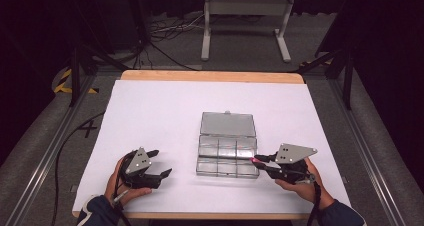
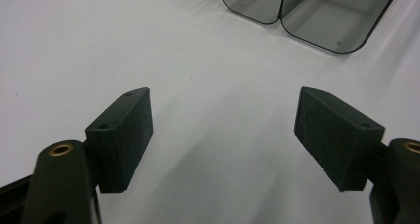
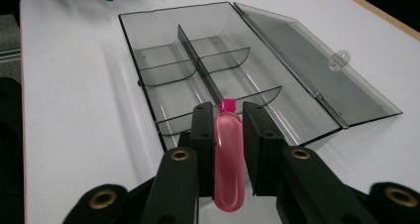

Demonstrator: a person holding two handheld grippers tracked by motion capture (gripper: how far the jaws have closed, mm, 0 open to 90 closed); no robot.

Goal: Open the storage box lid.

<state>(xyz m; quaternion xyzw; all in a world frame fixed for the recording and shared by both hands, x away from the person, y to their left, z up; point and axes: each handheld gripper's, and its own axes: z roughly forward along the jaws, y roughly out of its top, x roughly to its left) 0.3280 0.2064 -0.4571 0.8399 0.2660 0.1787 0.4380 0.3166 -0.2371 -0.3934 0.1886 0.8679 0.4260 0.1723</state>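
Observation:
A clear grey plastic organiser box (image 1: 227,156) lies open at the middle of the white table, its lid (image 1: 227,124) folded flat toward the far side. Dividers split its tray (image 3: 198,65) into several empty compartments. My right gripper (image 1: 261,159) hovers at the box's right end, shut on a pink tube (image 3: 229,154) with a darker pink cap (image 3: 228,104) that points over the nearest compartment. My left gripper (image 1: 161,164) rests low near the front left, open with nothing between its pads (image 2: 126,135). The box's rounded corners (image 2: 317,16) lie ahead of it.
A white sheet (image 1: 160,111) covers the wooden table, whose edge (image 1: 210,76) shows at the far side. Beyond it stand a white metal frame (image 1: 245,21) and cables on the floor. Black rails run along both sides.

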